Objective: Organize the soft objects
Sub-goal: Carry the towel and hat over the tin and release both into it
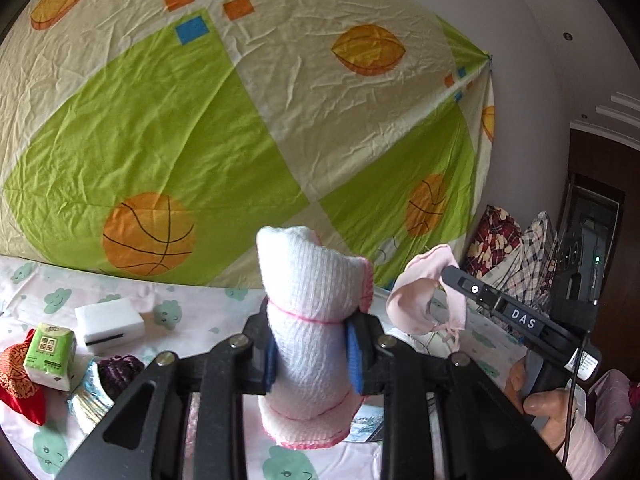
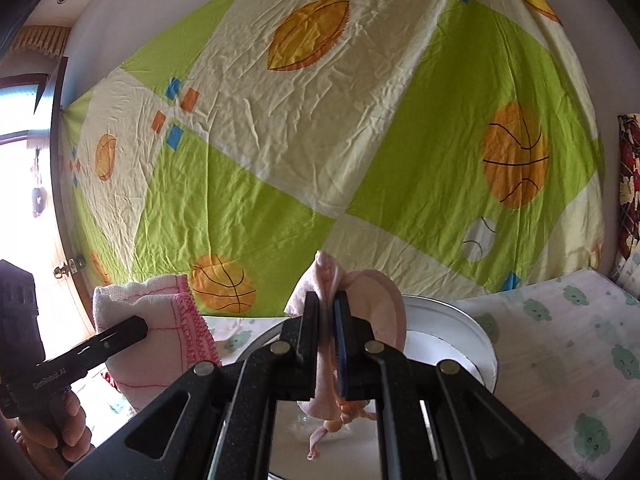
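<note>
Two soft items are held aloft above the bed, one per gripper.

Item 1: rolled towel [image 1: 312,320], white ribbed knit with pink stitched edging, held upright; the left gripper [image 1: 314,354] is closed narrowly on its middle, blue pads [image 1: 354,356] pressed into the fabric.

Item 2: pink cloth [image 2: 360,304], thin and limp, cup-shaped, with a thin tie dangling below; the right gripper [image 2: 327,320] is clamped fully on a fold of it, directly over a white basin [image 2: 460,328].

Handling, as judged: both grips are best kept firm until each piece is low over its place, since the cloth's trailing tie could snag a rim and the roll could unwind if dropped from height.

Unsorted on the sheet [image 1: 192,304]: tissue pack [image 1: 50,354], white sponge block [image 1: 109,322], red pouch [image 1: 16,380], dark purple bundle [image 1: 120,368].
</note>
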Demonstrator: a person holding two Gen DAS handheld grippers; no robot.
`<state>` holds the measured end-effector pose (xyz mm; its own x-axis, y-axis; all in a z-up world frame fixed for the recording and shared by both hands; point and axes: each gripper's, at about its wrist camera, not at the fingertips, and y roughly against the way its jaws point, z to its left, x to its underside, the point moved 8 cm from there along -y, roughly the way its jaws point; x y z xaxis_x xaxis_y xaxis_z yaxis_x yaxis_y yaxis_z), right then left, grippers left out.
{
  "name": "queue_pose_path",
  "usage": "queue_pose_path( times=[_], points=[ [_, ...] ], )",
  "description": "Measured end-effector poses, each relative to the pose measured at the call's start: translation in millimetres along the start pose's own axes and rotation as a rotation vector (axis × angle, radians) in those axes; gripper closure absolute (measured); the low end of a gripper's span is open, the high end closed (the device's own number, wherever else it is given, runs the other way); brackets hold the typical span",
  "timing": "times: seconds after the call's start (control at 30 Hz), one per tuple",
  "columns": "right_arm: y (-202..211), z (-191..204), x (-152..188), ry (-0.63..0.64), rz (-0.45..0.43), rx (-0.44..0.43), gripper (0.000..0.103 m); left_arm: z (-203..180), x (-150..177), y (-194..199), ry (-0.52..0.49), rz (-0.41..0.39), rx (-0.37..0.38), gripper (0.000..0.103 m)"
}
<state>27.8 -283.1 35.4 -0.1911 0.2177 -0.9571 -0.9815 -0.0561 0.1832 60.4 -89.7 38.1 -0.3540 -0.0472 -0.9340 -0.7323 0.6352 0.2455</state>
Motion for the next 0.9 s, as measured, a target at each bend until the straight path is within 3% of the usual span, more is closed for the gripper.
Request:
queue_pose_path(
  times=[0.57,0.9],
  points=[
    [-19,-65,8,-0.039,0.056,0.108,0.095,-52,6,-78,-0.012,0.074,0.041,0.078],
    [-40,-60,26,-0.008,0.118,0.11,0.095,-51,32,-117,-0.057,0.147,-0.039,0.078]
  ],
)
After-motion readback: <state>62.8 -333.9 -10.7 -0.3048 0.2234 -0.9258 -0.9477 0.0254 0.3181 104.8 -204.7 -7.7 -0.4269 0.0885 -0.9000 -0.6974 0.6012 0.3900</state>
